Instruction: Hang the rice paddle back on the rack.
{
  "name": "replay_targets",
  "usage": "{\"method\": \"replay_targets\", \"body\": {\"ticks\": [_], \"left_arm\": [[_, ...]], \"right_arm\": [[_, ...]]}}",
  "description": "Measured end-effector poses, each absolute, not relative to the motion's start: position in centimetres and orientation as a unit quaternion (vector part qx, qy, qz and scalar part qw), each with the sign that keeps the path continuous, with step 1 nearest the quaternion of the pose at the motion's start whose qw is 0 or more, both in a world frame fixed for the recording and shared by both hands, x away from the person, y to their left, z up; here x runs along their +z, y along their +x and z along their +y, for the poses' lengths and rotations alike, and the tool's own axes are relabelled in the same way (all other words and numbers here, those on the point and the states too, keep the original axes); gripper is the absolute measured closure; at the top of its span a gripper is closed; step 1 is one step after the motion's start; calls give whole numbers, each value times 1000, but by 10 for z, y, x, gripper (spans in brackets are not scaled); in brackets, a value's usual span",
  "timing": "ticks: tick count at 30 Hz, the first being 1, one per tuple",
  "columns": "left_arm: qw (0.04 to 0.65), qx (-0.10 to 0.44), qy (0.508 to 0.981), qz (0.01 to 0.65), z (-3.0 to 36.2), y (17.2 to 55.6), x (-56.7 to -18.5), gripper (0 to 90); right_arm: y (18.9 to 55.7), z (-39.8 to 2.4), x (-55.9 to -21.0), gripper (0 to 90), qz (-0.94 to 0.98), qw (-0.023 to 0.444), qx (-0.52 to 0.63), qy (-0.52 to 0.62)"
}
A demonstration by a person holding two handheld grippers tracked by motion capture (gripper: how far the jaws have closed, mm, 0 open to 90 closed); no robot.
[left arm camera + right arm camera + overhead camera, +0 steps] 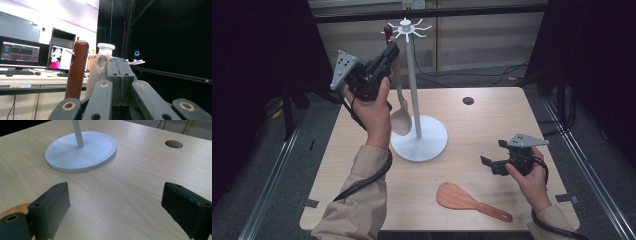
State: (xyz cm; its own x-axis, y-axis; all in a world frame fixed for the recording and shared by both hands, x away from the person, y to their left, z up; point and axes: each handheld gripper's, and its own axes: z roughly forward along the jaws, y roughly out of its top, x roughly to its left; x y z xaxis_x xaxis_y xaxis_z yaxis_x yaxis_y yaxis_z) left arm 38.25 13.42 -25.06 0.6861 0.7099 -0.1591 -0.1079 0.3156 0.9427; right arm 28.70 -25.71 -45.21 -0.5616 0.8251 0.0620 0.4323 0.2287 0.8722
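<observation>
High view
- Left tool (pixel 388 52): upper left of frame, raised beside top of the white stand (pixel 412 80). Jaws pressed together on upper handle of a pale wooden spoon (pixel 400 112).
- Spoon: long axis near vertical, bowl down, hanging left of the pole, bowl low over the round base. Handle top sits just under the hook ring (pixel 408 27); can't tell if it's already on a hook.
- A dark red-brown handle (pixel 387 33) shows at the ring, just left of tool tip.
- Right tool (pixel 493 161): lower right, low over the bench (pixel 492 120), jaws spread, nothing between.
- Wooden rice paddle (pixel 462 199): flat on bench, lower centre, blade left, handle running lower right. Lies below-left of right tool, near; right hand is much the nearer one.

Left gripper view
- Own jaws closed, centre frame, seam tight; pale spoon handle (pixel 99 67) pinched at their left side, rising upright.
- Red-brown handle (pixel 77 72) left of it, upright, close beside.
- White stand cap (pixel 106 46) directly behind spoon top: hook level is just ahead & slightly up. Judgement: next move turns on that small gap.

Right gripper view
- Own jaws wide apart, lower corners, bare bench (pixel 130 182) between.
- Stand base (pixel 100 147) upper left, well ahead.
- Paddle edge (pixel 15 208) at lower left corner, beside left jaw.
</observation>
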Motion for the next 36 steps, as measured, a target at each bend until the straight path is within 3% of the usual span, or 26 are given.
{"method": "replay_targets", "body": {"ticks": [36], "left_arm": [[750, 263, 545, 267, 118, 380, -251, 878]], "right_arm": [[286, -257, -451, 76, 754, 213, 462, 415]]}}
